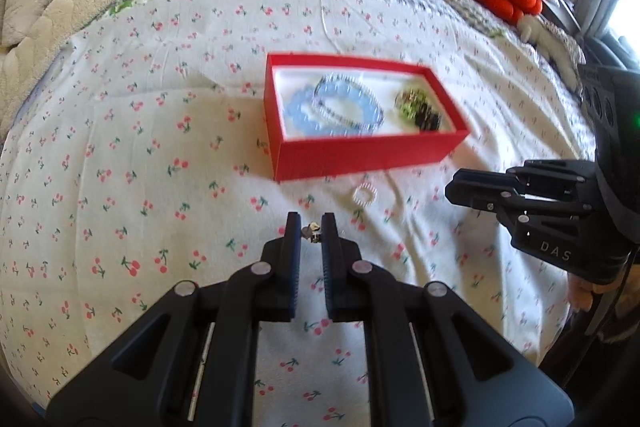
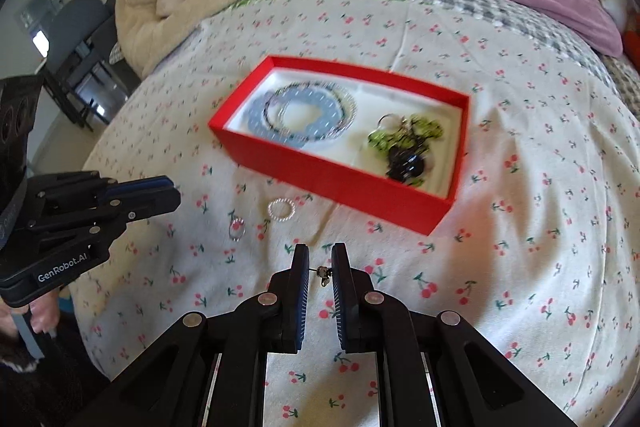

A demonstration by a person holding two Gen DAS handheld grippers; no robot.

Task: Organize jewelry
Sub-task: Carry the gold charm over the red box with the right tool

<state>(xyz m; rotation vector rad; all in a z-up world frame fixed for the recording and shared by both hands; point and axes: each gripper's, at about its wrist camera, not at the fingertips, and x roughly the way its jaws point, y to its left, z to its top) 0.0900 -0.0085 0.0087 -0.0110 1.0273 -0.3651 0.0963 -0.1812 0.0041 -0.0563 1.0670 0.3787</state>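
Both grippers are nearly closed: left gripper [image 1: 311,231] pinches a small earring [image 1: 312,231], right gripper [image 2: 321,271] pinches another stud [image 2: 322,273]. Red box [image 1: 360,157] lies just ahead of both.

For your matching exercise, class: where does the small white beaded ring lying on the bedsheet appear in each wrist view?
Left wrist view: the white beaded ring lies just below centre, on the sheet in front of the red box's near wall.
Right wrist view: the ring sits left of centre, off the box's near-left wall.
Shared landmark: the red box.

Black linkage grippers [image 1: 311,227], blue ribbed pads [image 2: 303,291], silver pivot screws
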